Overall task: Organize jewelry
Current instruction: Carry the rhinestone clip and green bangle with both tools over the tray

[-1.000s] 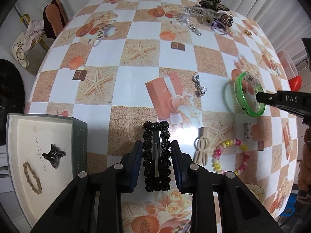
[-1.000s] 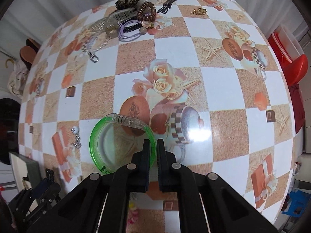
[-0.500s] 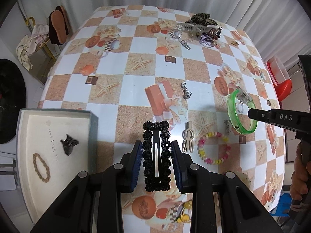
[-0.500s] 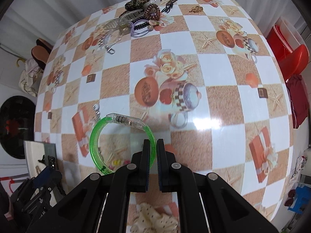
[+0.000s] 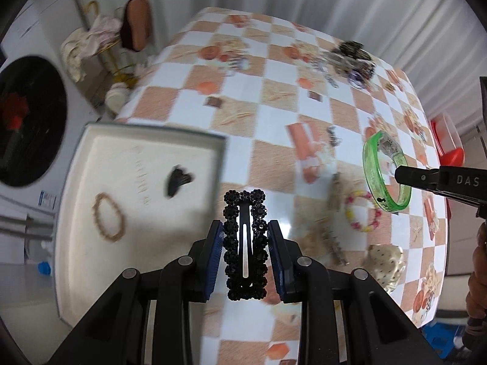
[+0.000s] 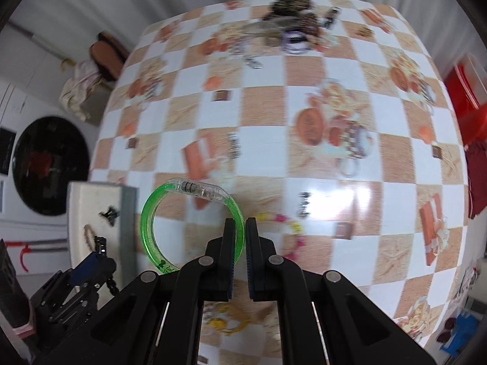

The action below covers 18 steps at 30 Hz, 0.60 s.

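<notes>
On the far left sits a flat white tray (image 5: 91,158) at the edge of the checkered table (image 5: 274,97). Inside the tray lie a small gold chain bracelet (image 5: 109,216) and a little black claw clip (image 5: 178,182), a bit apart from each other.

Next comes the left gripper (image 5: 245,240). Its two blue pads squeeze a black sparkly hair clip (image 5: 245,243) from both sides, so the jaws are partly open around it. The clip is up in the air, near the tray's right edge.

Further right, on the table, lies a bead bracelet (image 5: 363,213) in pink and yellow, and close by a cream dotted scrunchie (image 5: 385,261).

On the right, the right gripper (image 6: 244,231) is pinched nearly shut on the rim of a clear green bangle (image 6: 188,213). The bangle hangs out to the left of the jaws, above the table. A pile of more hair things (image 5: 350,60) sits at the far side of the table, too blurry to tell apart.
</notes>
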### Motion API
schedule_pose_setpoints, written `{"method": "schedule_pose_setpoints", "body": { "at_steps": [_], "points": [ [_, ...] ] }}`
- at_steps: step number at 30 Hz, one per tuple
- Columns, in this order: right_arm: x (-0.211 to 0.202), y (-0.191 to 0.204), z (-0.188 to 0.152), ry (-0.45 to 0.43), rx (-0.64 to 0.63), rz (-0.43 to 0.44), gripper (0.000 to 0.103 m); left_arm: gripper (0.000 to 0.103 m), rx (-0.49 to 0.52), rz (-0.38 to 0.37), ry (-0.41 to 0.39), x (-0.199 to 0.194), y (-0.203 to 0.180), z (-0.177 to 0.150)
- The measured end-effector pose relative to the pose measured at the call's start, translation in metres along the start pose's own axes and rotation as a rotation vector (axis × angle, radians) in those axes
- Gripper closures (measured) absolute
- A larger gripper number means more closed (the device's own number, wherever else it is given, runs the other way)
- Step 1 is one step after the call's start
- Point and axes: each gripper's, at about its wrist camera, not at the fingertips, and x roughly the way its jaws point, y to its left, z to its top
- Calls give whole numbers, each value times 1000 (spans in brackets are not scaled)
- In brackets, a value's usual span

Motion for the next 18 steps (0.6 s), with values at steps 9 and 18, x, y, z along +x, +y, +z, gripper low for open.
{"method": "schedule_pose_setpoints", "body": {
  "at_steps": [9, 18],
  "points": [
    [16, 105, -2, 35, -192, 56, 96, 68, -157, 77, -12, -13, 82, -27],
    [52, 202, -2, 77, -365, 84, 96, 68, -281, 153, -4, -9, 148, -48]
  ]
}}
